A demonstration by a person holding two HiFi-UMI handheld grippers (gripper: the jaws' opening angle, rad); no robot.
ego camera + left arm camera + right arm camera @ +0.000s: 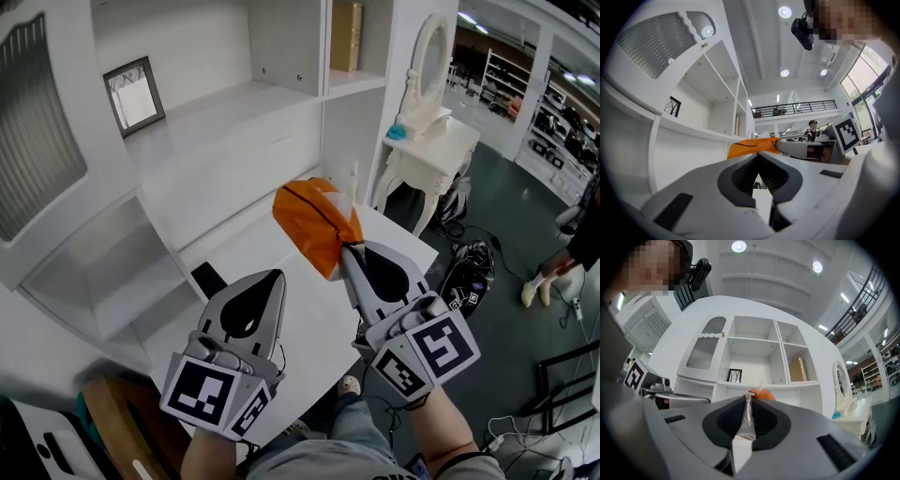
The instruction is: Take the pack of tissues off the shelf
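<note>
Above the white desk top (314, 314), just in front of the white open shelf unit (216, 103), the orange soft plastic-wrapped pack of tissues (317, 225) hangs clear of the shelves, pinched by the right gripper (349, 248). That gripper's jaws are clamped on the thin clear seam at the pack's end, which its own view shows as a flat strip running up between the pads to the orange wrap (761, 393). The pack looks light and limp: it would sag and swing from such a hold, and the slick film could slide out, so a grip across the body or deeper on the seam would likely be safer. The right forearm reaches forward and slightly inward, with the gripper pointing up and away from the person. The left gripper (277, 275) sits lower and nearer the body, pointing the same way, its jaws together on nothing, though a sliver of gap behind the tips seems possible.
</note>
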